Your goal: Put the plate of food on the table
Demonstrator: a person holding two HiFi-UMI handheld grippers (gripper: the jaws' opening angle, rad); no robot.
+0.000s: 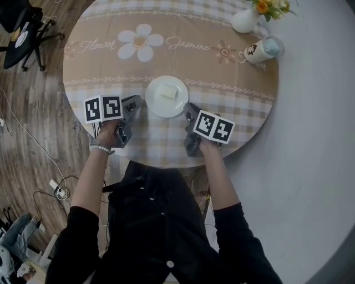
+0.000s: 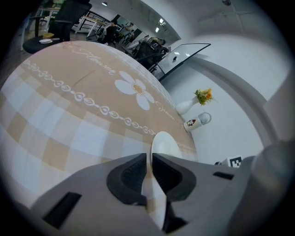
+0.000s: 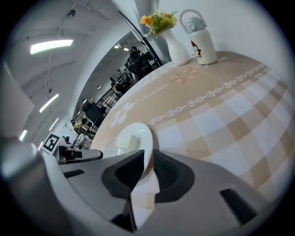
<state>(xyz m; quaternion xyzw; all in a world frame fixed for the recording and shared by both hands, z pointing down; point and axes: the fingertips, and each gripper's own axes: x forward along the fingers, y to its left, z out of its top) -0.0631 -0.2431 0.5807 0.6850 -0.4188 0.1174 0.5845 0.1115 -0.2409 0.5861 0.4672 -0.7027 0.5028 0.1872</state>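
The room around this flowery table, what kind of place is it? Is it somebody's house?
Probably not a home: it looks like an office or lab. A wheeled office chair stands near the table, a power strip lies on the wood floor, and more desks and chairs fill the background.

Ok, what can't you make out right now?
Plate underside: hidden by the plate itself in every view, so contact with the tablecloth is unclear.
Food block: too small in the head view to identify.
Flowers: cut off by the head view's top edge.
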